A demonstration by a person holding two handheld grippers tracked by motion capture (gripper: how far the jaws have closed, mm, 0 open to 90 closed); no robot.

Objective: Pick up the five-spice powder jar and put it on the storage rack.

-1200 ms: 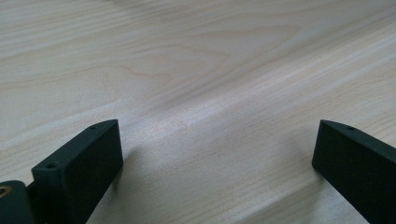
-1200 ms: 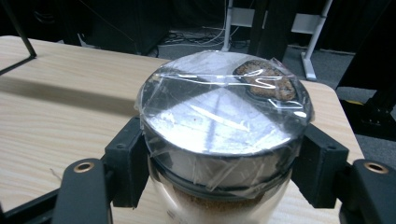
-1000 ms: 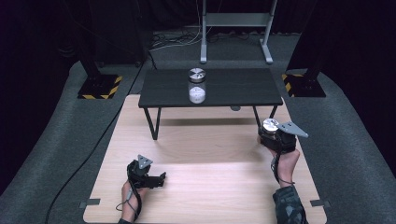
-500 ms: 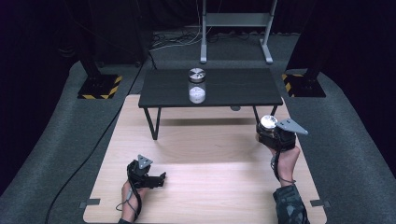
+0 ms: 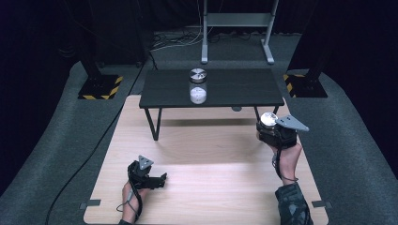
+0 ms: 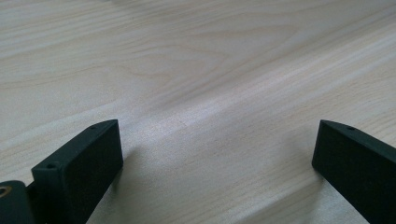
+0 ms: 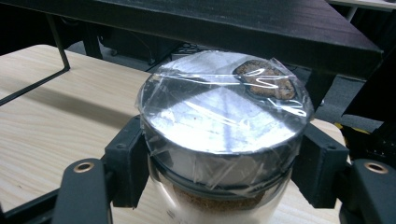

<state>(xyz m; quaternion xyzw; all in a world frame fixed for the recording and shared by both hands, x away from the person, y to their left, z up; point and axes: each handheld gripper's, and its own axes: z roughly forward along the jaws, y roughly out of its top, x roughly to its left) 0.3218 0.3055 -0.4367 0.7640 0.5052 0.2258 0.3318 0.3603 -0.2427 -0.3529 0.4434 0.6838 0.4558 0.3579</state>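
My right gripper (image 5: 271, 127) is shut on a glass jar (image 7: 223, 140) with a silver lid wrapped in clear film; its jaws clamp the jar just below the lid. The jar's lid (image 5: 268, 118) sits near the front right leg of the small black table (image 5: 234, 89). A second jar (image 5: 197, 86) with a silver lid and white contents stands on that black table. My left gripper (image 5: 162, 179) rests low over the wooden board (image 5: 211, 154) at the near left, open, with bare wood (image 6: 210, 107) between its jaws.
The black table's thin legs (image 5: 154, 124) stand on the board's far part. Black stands with yellow-striped bases (image 5: 99, 87) sit on the grey floor at both sides. A metal frame (image 5: 234, 28) is behind the table. A cable (image 5: 94, 145) trails along the left.
The right gripper with its jar has shifted slightly toward the black table. The left gripper has stayed where it was.
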